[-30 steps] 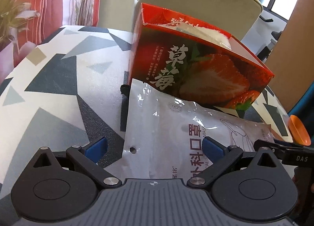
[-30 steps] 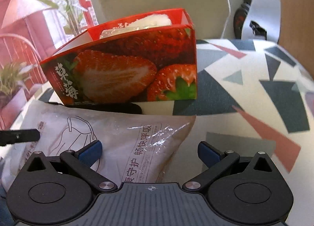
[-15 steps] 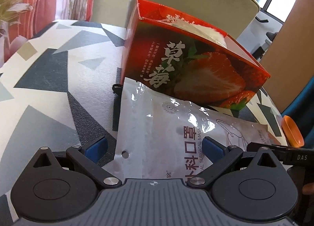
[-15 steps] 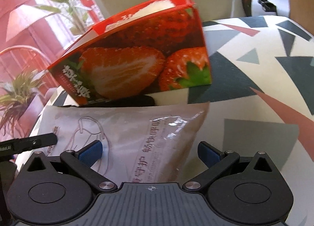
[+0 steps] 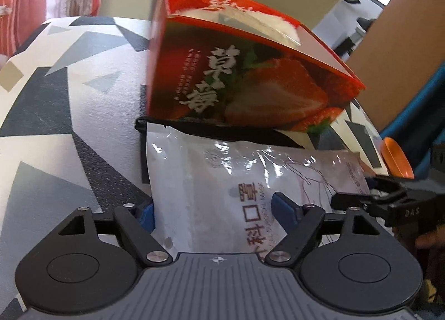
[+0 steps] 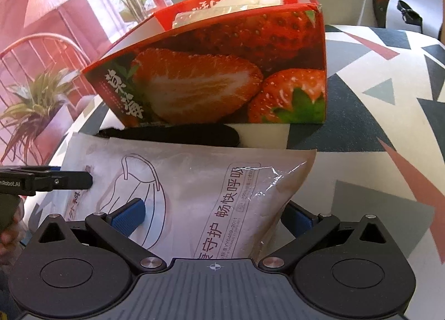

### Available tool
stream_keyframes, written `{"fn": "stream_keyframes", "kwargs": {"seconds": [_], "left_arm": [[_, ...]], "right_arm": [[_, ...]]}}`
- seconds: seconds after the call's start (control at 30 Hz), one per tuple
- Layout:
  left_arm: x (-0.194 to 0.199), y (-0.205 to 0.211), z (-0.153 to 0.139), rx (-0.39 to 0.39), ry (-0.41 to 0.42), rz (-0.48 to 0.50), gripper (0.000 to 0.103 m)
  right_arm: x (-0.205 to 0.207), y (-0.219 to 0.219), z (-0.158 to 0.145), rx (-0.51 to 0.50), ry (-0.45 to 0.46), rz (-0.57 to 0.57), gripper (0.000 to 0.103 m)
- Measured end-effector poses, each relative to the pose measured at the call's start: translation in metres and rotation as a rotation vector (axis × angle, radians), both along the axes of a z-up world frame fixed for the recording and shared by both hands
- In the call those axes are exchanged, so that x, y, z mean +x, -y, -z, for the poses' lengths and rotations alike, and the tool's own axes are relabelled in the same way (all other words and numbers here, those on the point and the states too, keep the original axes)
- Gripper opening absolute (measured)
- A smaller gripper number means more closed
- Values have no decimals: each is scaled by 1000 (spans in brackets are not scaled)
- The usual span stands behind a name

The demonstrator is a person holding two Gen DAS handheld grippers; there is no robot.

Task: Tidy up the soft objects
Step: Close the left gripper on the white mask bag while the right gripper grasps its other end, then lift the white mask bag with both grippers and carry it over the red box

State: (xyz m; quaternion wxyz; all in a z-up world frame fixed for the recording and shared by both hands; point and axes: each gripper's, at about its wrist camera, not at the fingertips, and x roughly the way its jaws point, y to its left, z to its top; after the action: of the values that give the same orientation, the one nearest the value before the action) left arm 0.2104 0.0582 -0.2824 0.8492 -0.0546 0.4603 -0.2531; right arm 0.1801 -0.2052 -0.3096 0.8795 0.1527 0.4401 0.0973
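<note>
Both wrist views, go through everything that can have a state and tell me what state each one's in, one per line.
Strawberry box: top open, white soft items inside, standing on the table.
Mask pack: sealed, lying flat in front of the box, one end between each gripper's jaws.
Black item: lying flat, partly under the mask pack.
Left gripper: jaws closing around the pack.
Right gripper: jaws around the pack, grip unclear.

We saw a red box (image 6: 222,75) printed with strawberries and white characters. Before it lay a glossy white mask packet (image 6: 211,194) with red lettering. Beneath the box, the worktop (image 6: 389,114) bore grey, navy and coral triangles on white.
</note>
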Motion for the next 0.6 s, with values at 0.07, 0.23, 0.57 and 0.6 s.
{"fn": "stream_keyframes", "kwargs": {"seconds": [0.07, 0.23, 0.57, 0.6], "left_arm": [[-4, 1, -4, -5, 5, 30, 66], [-11, 2, -19, 19, 43, 80, 66], [-25, -8, -55, -20, 144, 61, 66], [-27, -8, -61, -27, 164, 57, 66]], "right_arm": [[0, -2, -3, -14, -8, -18, 97], [-5, -1, -16, -52, -13, -57, 80], [-15, 2, -59, -119, 65, -125, 53], [-16, 4, -65, -118, 81, -118, 51]]}}
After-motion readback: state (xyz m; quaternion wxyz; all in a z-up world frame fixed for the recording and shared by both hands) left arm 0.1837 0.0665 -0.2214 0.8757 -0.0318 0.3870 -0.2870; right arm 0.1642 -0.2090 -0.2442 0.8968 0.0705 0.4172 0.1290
